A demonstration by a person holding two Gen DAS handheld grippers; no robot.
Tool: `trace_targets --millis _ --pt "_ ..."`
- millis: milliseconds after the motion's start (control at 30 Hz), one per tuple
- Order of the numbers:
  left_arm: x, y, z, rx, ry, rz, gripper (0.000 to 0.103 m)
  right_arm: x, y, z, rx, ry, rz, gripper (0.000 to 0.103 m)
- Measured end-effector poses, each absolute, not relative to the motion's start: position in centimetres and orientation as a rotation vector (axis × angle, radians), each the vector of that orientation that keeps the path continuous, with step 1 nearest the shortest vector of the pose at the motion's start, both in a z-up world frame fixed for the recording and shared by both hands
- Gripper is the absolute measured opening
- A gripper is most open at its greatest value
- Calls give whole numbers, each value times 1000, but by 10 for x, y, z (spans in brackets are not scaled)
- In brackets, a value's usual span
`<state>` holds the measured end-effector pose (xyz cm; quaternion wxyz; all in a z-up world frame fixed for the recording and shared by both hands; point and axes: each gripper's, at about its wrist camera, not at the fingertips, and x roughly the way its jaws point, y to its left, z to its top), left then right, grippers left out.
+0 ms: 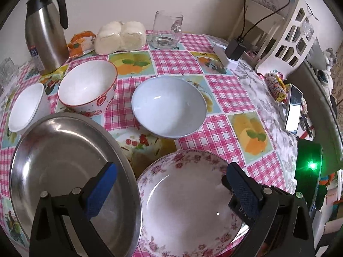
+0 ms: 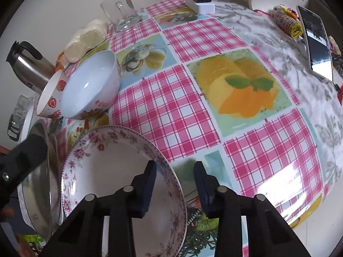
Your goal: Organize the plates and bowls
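Right tongs [image 2: 174,184] straddle the rim of the round, glossy rose-patterned ceramic plate [image 2: 111,171], pads not visibly pressing; left tongs [image 1: 171,184] gape above the round stainless-steel dish [image 1: 64,162] on the tabletop [image 2: 246,160]

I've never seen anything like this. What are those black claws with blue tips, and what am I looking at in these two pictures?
They are hand-held grippers, one in each hand of a person, each carrying a camera looking along its fingers. One picture is from the left gripper, open above a steel plate and a floral plate. The other is from the right gripper, straddling the floral plate's rim, not visibly pinching it. Three bowls, a jug and a glass stand nearby.
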<state>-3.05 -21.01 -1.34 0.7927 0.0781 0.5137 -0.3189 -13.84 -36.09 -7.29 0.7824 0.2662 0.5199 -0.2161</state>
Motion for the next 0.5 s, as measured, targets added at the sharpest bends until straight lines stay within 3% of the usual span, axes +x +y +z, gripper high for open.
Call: trace_targets --millis 267,400,500 --pt "-34 -213 -18 164 1131 -725 100 -153 -383 -66 580 1092 -622 38" --pt "-39 -224 -22 205 1145 -759 83 -164 -395 -67 644 1072 -666 38" --pt "-40 -229 -29 225 1172 -772 77 -169 -402 -67 678 1060 -677 38"
